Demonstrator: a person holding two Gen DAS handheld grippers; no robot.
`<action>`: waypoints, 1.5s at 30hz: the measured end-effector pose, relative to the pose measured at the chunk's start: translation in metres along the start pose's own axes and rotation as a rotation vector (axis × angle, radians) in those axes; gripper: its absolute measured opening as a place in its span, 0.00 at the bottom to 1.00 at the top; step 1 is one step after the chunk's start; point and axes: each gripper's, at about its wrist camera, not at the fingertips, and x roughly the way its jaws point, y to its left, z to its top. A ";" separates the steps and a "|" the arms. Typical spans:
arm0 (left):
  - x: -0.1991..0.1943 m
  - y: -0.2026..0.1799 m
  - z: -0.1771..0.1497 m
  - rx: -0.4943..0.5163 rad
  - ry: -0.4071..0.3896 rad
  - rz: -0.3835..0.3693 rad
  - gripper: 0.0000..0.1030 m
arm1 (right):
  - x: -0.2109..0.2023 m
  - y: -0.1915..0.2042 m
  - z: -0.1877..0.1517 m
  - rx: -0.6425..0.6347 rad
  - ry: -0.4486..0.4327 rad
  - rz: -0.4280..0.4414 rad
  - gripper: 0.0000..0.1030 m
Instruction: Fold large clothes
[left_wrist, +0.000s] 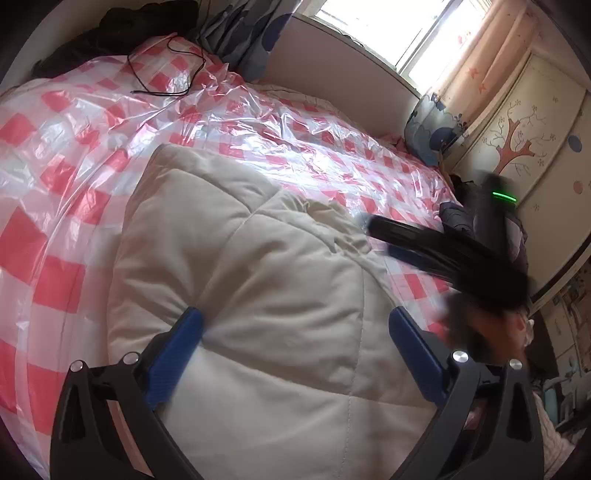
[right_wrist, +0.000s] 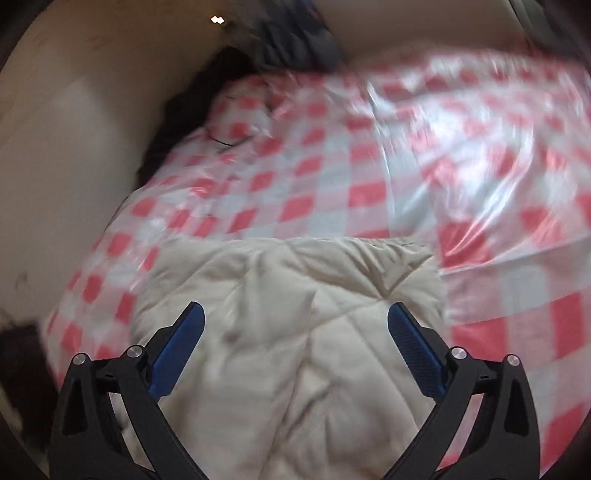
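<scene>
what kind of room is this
Most likely a bedroom: a bed under a red-checked plastic sheet, a curtained window, and a wardrobe with a tree design. A cream quilted garment lies on the sheet.

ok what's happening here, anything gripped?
A person is folding a cream quilted garment on a bed covered with red-checked plastic sheet. Nothing is gripped: the left gripper and right gripper are both open, over the bunched padded fabric. The right view is motion-blurred.
</scene>
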 end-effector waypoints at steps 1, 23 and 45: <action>-0.002 0.002 -0.001 -0.006 -0.002 -0.005 0.93 | -0.016 0.012 -0.014 -0.044 -0.011 -0.012 0.93; 0.003 -0.025 -0.010 0.105 0.055 0.156 0.93 | -0.039 0.055 -0.012 -0.076 -0.058 -0.054 0.93; 0.009 -0.040 -0.019 0.213 0.061 0.255 0.93 | 0.012 0.015 -0.093 -0.018 0.046 -0.025 0.94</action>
